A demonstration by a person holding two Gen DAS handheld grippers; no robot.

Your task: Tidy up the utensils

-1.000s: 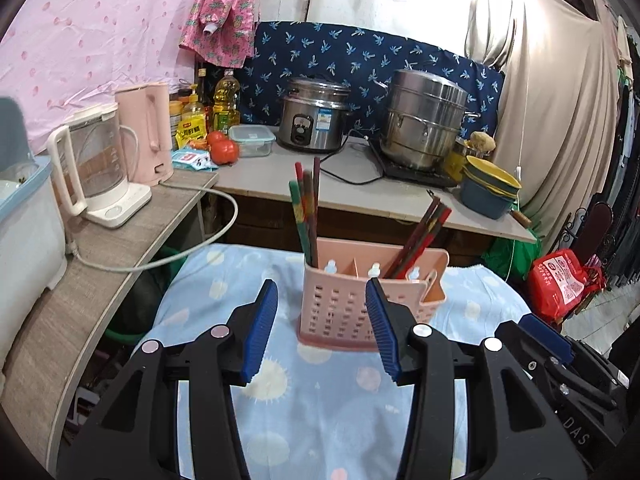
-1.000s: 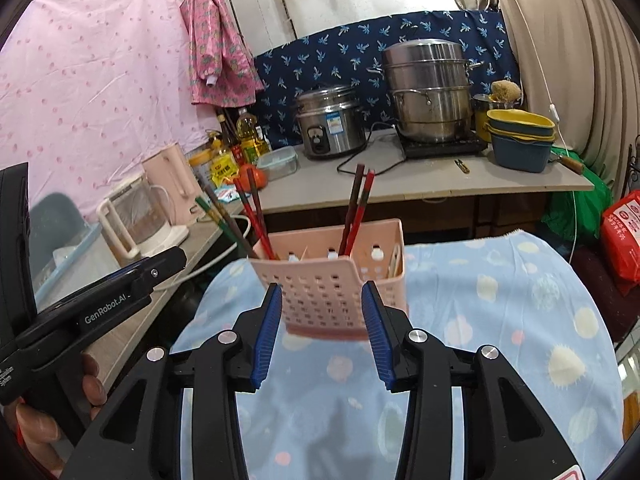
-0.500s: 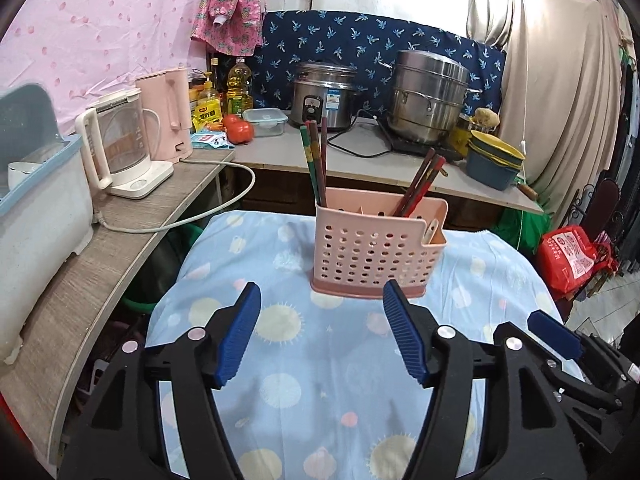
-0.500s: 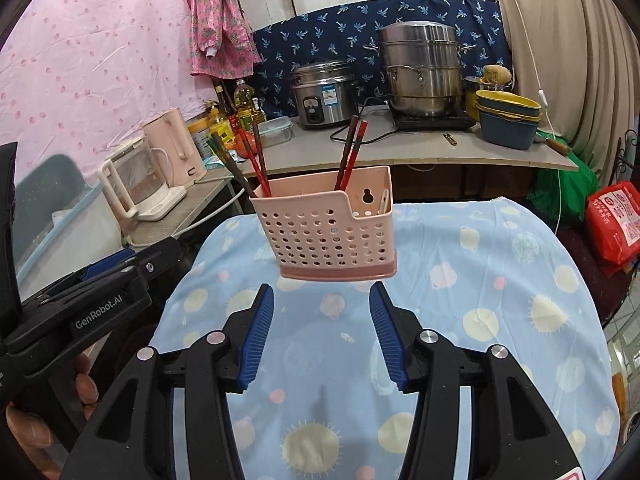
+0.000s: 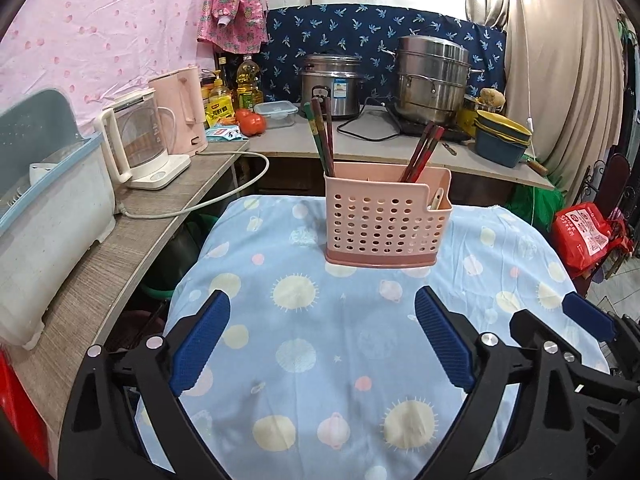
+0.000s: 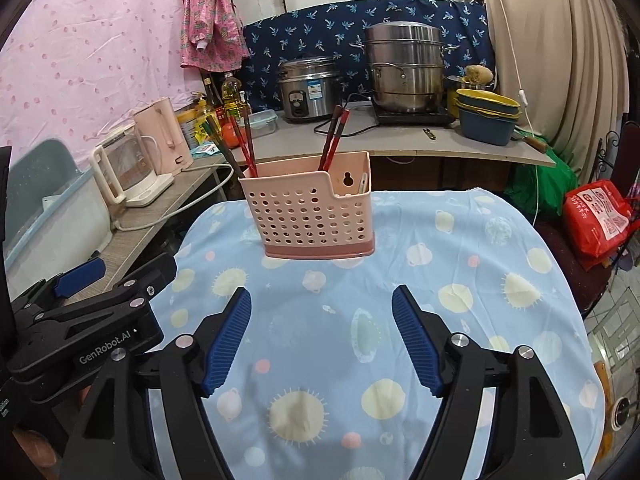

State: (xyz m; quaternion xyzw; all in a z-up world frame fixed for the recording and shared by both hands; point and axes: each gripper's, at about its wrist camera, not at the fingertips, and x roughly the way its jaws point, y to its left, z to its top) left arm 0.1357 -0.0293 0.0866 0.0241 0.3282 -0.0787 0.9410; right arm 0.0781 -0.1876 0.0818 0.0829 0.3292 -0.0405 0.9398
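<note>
- The pink plastic utensil holder (image 5: 387,216) is standing upright on the table (image 5: 304,360). It is a boxy basket with walls pierced by rows of round holes, a darker pink solid base and a notch cut into its front rim.
- Dark red and green chopsticks (image 5: 322,138) are leaning out of the holder's left compartment, and another bunch of red chopsticks (image 5: 423,152) is slanting out of a compartment nearer its right side.
- A pale utensil handle (image 5: 436,199) is peeking out at the notch.
- A smooth light-blue cloth printed with suns and planets is covering the table under the holder.
- The left tongs (image 5: 322,340) are hovering in front of the holder, well apart from it, ribbed blue pads spreading wider with only cloth between them.
- The right tongs (image 6: 322,340) are also in front of the holder, opening, with nothing between the pads.
- Behind the holder, a steel rice cooker (image 5: 330,85) and a stacked steel steamer pot (image 5: 432,80) are sitting on a counter.
</note>
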